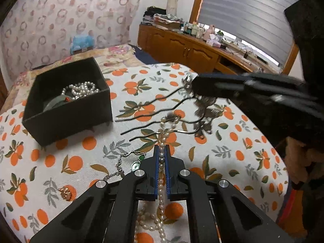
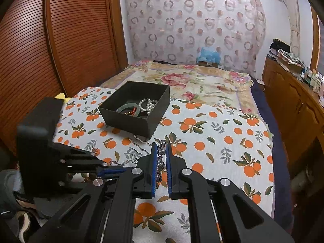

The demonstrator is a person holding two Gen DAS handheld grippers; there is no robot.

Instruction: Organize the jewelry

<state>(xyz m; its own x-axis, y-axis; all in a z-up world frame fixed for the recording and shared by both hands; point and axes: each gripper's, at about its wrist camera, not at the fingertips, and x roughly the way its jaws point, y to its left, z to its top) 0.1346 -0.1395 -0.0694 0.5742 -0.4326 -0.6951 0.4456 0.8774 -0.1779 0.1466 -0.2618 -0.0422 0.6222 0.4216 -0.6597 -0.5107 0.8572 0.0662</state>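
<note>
A black open box (image 1: 66,109) on the orange-print cloth holds a pearl strand (image 1: 83,89) and a green bangle; it also shows in the right wrist view (image 2: 139,109). My left gripper (image 1: 161,147) is shut on a pearl necklace (image 1: 162,174) that trails over the cloth. My right gripper (image 2: 161,144) is shut on a silver ornate hairpin piece (image 2: 161,151) and holds it above the cloth; in the left view it (image 1: 192,85) comes in from the right. Wavy black hairpins (image 1: 149,111) hang or lie beneath it.
A silver chain with a green pendant (image 1: 133,160) and a rose-gold earring (image 1: 65,192) lie on the cloth (image 2: 218,133) at front left. A floral bed lies behind the box. Wooden cabinets (image 1: 182,48) stand at the right, a slatted wardrobe (image 2: 60,40) at the left.
</note>
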